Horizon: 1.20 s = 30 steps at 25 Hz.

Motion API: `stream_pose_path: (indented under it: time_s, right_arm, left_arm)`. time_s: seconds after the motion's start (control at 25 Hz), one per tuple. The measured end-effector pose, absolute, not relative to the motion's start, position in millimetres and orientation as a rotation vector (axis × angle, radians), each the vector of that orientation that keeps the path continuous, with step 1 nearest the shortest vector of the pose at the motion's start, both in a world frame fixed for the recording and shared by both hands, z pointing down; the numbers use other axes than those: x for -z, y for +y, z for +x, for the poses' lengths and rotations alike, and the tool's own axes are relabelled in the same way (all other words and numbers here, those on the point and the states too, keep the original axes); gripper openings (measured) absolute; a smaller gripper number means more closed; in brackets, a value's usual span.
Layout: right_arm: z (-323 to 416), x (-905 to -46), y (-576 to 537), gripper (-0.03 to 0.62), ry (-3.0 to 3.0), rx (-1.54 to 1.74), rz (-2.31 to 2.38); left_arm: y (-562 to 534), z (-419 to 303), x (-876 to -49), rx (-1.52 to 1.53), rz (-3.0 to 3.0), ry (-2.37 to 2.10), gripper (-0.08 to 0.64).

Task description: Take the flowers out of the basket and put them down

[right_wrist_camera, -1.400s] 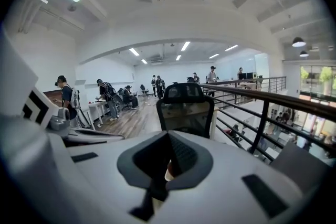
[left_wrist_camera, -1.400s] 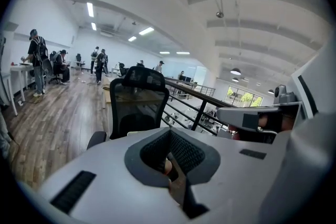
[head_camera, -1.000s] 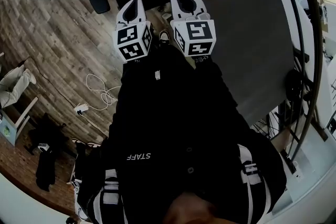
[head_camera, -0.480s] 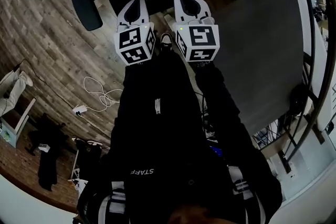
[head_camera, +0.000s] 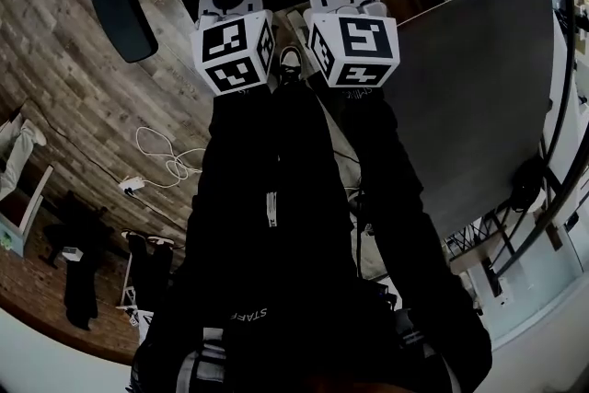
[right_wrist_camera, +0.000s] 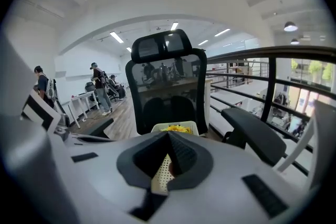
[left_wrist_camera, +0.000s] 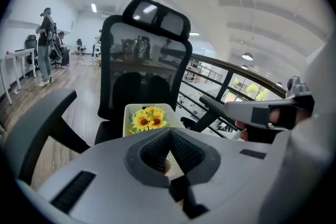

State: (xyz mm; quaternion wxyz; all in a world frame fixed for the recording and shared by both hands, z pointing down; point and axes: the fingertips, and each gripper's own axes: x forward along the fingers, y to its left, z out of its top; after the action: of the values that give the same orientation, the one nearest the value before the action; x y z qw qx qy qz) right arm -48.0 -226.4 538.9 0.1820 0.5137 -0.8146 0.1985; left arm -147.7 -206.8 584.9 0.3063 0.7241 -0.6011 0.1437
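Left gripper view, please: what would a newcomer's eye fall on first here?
The yellow flowers, sitting in a white basket on the seat of a black chair straight ahead. Next, the left gripper and right gripper, both shut and empty, side by side before it.

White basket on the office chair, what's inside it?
Yellow sunflowers sit at the far end of the basket, by the chair back. The left gripper covers the basket's near part, so anything lying there cannot be seen.
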Motion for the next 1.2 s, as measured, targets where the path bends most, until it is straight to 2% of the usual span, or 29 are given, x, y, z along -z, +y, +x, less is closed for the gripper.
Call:
stream_pose_path:
  time_s: [1.2]
  right_arm:
    - [-46.4, -668.9, -305.5, 0.014, -2.188, -0.667, 1.401]
  left_arm:
    - [-296.4, -143.2, -730.2, -0.457, 1.766, -1.591, 0.0]
